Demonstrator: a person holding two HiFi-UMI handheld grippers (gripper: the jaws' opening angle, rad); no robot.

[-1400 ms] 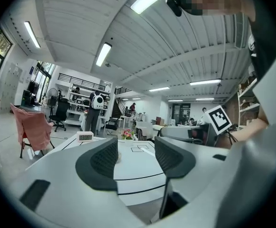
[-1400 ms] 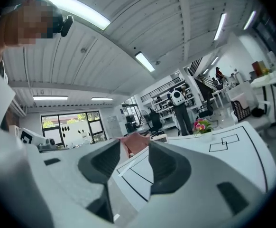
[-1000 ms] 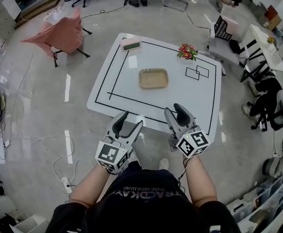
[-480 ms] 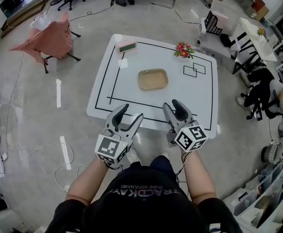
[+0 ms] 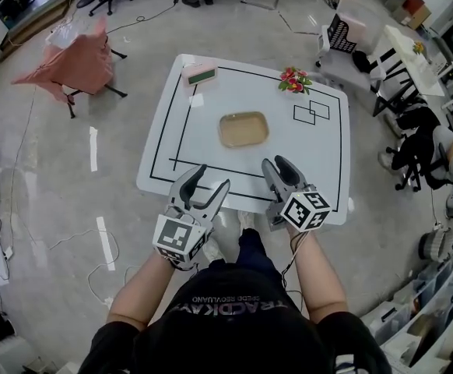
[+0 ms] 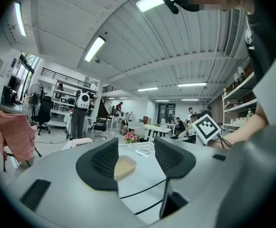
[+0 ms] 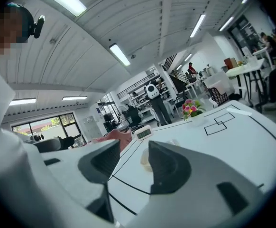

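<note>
1. Left gripper point(image 5: 211, 179): fingers stand apart with nothing between them. In the left gripper view, only the table top and the distant tray point(image 6: 124, 166) show through the gap.
2. Right gripper point(image 5: 279, 166): fingers likewise apart and empty. The right gripper view shows bare table and a black line between them.
3. Position: both grippers are held side by side over the near edge of the white table point(image 5: 320, 170). No contact with any item is visible.
4. Tray point(image 5: 243, 128): tan and shallow, it lies flat at mid-table inside the black outlined rectangle. It is empty and well apart from both grippers.
5. Other items: flowers point(image 5: 293, 79) stand at the far right, near two overlapping outlined squares. A small pink-and-green box point(image 5: 200, 74) sits at the far left corner.
6. Progress, by judgement: nothing is gripped, lifted or touched, and the tray holds nothing. Handling appears not yet begun, so all of it remains.
</note>
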